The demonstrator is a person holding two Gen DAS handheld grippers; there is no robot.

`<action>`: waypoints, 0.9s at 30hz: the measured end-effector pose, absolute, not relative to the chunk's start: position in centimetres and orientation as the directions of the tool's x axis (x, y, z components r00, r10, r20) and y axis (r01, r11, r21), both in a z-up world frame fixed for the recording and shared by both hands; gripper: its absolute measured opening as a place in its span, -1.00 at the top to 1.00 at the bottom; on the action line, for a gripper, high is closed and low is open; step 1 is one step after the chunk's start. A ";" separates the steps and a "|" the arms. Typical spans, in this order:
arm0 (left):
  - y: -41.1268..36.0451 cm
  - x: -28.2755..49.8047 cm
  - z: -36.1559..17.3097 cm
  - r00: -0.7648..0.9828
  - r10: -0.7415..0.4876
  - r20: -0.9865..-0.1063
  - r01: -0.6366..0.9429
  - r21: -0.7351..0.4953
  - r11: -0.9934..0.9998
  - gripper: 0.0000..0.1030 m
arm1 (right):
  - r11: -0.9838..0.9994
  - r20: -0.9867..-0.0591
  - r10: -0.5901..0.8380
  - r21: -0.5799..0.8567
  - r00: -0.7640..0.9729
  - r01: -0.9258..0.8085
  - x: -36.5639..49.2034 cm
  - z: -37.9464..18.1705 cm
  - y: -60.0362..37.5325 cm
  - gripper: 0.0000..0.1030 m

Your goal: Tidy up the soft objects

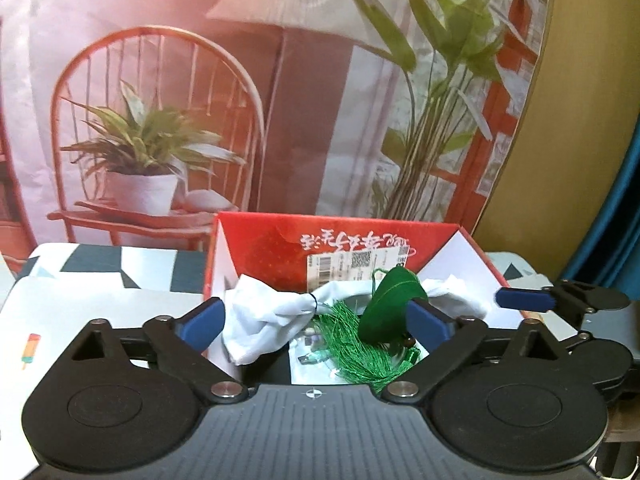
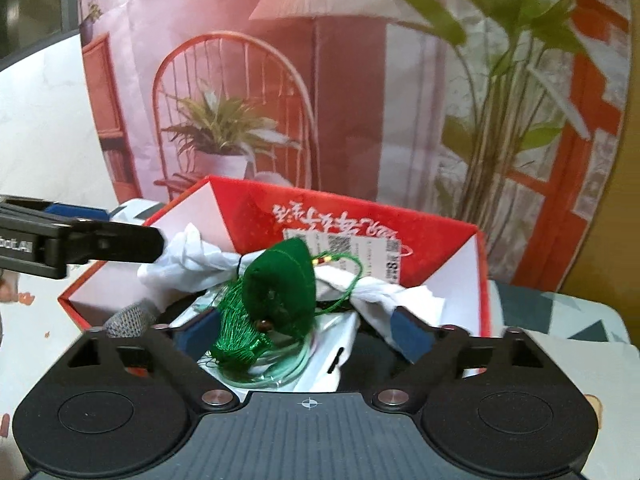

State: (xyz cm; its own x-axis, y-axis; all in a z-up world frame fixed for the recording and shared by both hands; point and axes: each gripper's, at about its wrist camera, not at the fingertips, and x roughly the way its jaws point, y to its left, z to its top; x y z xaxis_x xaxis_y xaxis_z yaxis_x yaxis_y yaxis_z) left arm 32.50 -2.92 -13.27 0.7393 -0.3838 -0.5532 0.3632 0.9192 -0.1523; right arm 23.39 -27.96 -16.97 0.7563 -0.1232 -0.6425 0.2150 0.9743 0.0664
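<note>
While poised over the red box (image 1: 472, 256), both tongs spread wide, gripping nothing: left gripper (image 1: 316, 316) just above the near rim, right gripper (image 2: 306, 332) likewise, beside it on the right. White cloth (image 1: 272, 312) draped across the box inside, touching the left pad. Green tasselled sachet (image 2: 286, 284) lying on the cloth, mid-box. Patterned table (image 1: 120, 268) beneath, printed backdrop (image 1: 160, 80) beyond.

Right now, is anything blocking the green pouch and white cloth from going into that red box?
Nothing visible does. The green tasselled pouch and white cloth already lie inside the open red box, on clear packets. Both tongs, left and right, stand open around them.
</note>
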 end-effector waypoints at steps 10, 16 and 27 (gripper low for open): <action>-0.8 28.0 -9.9 0.806 -0.320 -0.498 0.299 -0.125 0.946 -1.00 | 0.958 -0.567 -0.187 0.075 0.802 0.276 19.7 -12.7 -26.7 -0.99; 0.5 23.6 -7.3 0.843 -0.305 -0.443 0.278 -0.126 0.952 -1.00 | 0.939 -0.514 -0.237 0.097 0.824 0.330 16.1 -9.5 -25.4 -0.99; 0.8 14.2 -2.6 0.919 -0.184 -0.350 0.201 0.013 0.980 -1.00 | 0.926 -0.438 -0.307 0.068 0.845 0.371 8.5 -3.8 -21.3 -0.99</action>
State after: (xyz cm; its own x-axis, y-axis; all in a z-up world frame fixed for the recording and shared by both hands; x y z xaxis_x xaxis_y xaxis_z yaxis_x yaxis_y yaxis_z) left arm 14.16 0.78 -2.57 0.9186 -0.1836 -0.3499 0.2006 0.9796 0.0126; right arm 8.52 -21.32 -3.81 0.8450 -0.3069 -0.4380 0.3715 0.9259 0.0679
